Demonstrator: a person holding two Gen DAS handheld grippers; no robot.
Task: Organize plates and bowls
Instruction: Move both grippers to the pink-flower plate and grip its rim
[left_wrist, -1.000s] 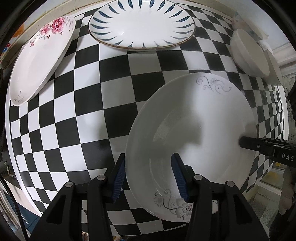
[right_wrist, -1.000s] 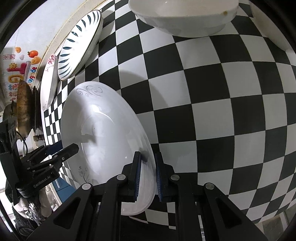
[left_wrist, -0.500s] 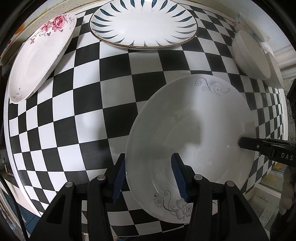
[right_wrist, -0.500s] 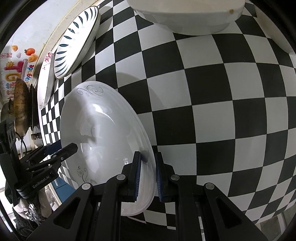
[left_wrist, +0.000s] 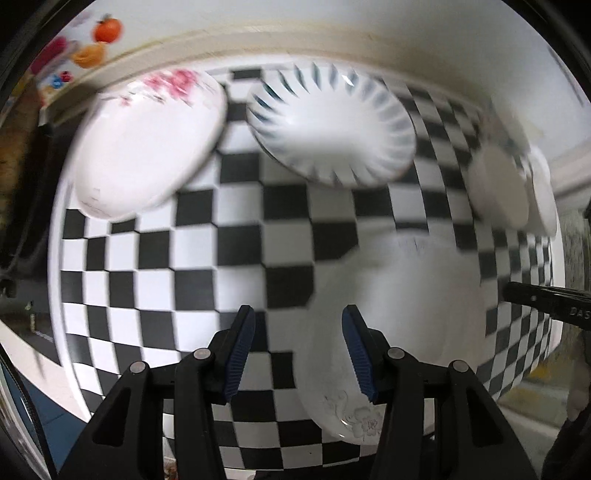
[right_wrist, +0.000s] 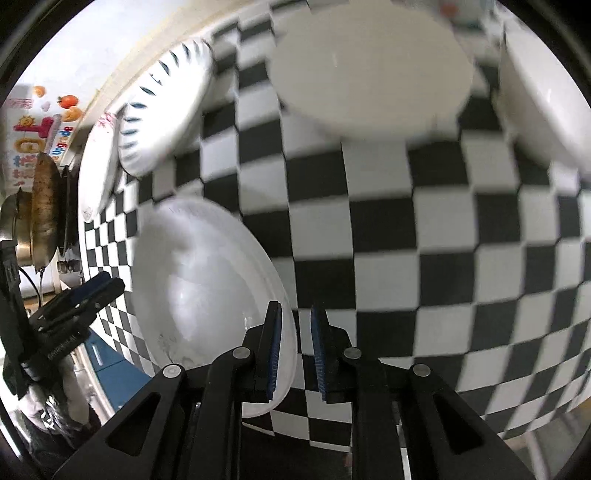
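Observation:
A white plate with grey floral marks (left_wrist: 399, 314) lies near the front of the checkered table; it also shows in the right wrist view (right_wrist: 207, 288). My left gripper (left_wrist: 299, 350) is open, its right finger over the plate's left rim and its left finger off the plate. My right gripper (right_wrist: 295, 354) has its jaws narrowly apart on either side of the plate's right rim; contact is unclear. A pink-flowered plate (left_wrist: 147, 147), a blue-leaf plate (left_wrist: 332, 125) and white bowls (left_wrist: 498, 184) stand further back. The view is blurred.
The checkered table (left_wrist: 184, 258) ends at a wall ledge (left_wrist: 258, 40) behind the plates. In the right wrist view a large white bowl (right_wrist: 373, 70) and another bowl (right_wrist: 546, 92) stand ahead. Pans (right_wrist: 44, 206) hang at the far left.
Both cameras have pulled back and tilted up fast, blurring the view. The left gripper has slid off to the left of the plate's rim. The right jaws stand wider about the rim.

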